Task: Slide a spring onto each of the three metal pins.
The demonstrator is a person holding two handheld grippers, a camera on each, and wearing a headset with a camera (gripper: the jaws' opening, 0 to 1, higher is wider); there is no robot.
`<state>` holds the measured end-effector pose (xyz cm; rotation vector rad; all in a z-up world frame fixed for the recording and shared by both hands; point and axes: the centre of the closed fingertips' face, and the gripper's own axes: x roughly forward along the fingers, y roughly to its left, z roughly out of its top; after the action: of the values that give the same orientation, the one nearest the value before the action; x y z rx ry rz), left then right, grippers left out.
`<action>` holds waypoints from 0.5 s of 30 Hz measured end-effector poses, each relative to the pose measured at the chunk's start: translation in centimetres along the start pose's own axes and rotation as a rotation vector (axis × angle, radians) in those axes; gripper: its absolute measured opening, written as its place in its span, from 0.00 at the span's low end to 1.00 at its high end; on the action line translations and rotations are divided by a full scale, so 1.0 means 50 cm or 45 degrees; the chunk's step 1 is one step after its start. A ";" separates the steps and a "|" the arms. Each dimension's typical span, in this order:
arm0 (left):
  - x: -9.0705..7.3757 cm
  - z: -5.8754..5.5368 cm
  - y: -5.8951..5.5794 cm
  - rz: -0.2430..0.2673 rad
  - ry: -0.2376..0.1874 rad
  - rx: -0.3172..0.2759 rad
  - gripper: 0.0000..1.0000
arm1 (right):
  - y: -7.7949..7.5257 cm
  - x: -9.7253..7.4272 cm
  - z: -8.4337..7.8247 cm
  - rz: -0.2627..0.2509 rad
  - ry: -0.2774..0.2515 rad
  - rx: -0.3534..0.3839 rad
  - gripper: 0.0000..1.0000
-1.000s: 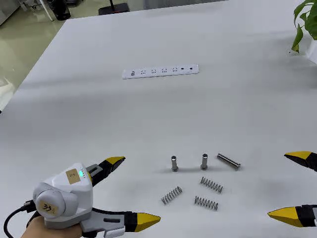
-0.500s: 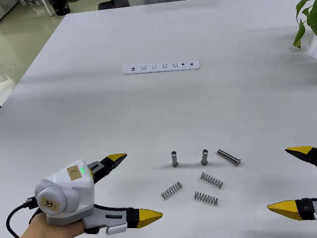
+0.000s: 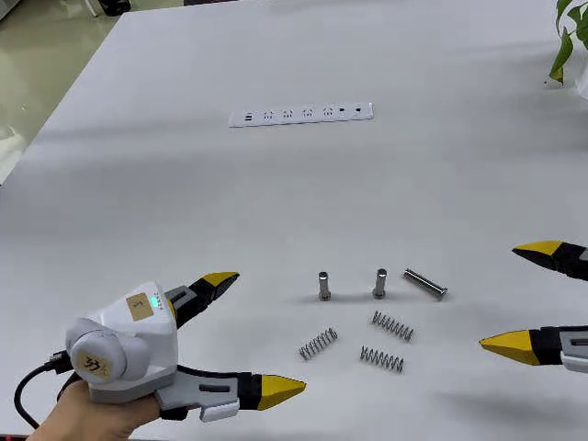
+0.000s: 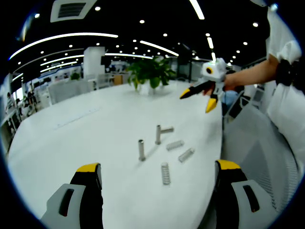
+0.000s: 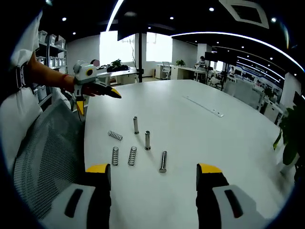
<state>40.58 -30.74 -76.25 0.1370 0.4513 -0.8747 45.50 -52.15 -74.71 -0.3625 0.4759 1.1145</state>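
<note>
Two metal pins (image 3: 323, 285) (image 3: 379, 283) stand upright on the white table (image 3: 276, 202), and a third pin (image 3: 425, 284) lies on its side just to their right. Three loose springs (image 3: 318, 344) (image 3: 392, 325) (image 3: 381, 358) lie flat in front of them. My left gripper (image 3: 253, 335) is open, left of the springs and holding nothing. My right gripper (image 3: 519, 296) is also open, right of the lying pin. In the left gripper view the nearest spring (image 4: 165, 172) sits between the jaws, well ahead. In the right gripper view the lying pin (image 5: 163, 161) is closest.
A white power strip (image 3: 301, 114) lies farther back on the table. A potted plant (image 3: 570, 41) stands at the far right corner. The table's near edge runs just below both grippers.
The head camera has tilted, shifting the whole scene upward. My right gripper has come a little inward toward the pins. The left gripper, pins and springs have stayed put.
</note>
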 end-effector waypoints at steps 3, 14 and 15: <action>-0.001 0.001 0.000 0.001 -0.004 0.000 1.00 | -0.005 0.014 0.010 0.006 0.008 -0.016 0.72; -0.005 0.005 -0.001 0.010 -0.022 -0.012 1.00 | -0.028 0.067 0.025 0.035 0.094 -0.060 0.59; -0.005 0.006 -0.001 0.011 -0.023 -0.013 1.00 | -0.030 0.071 0.026 0.036 0.100 -0.053 0.58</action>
<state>40.48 -30.69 -75.89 0.1211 0.4379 -0.8647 48.38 -49.37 -75.44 -0.4379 0.5290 1.1423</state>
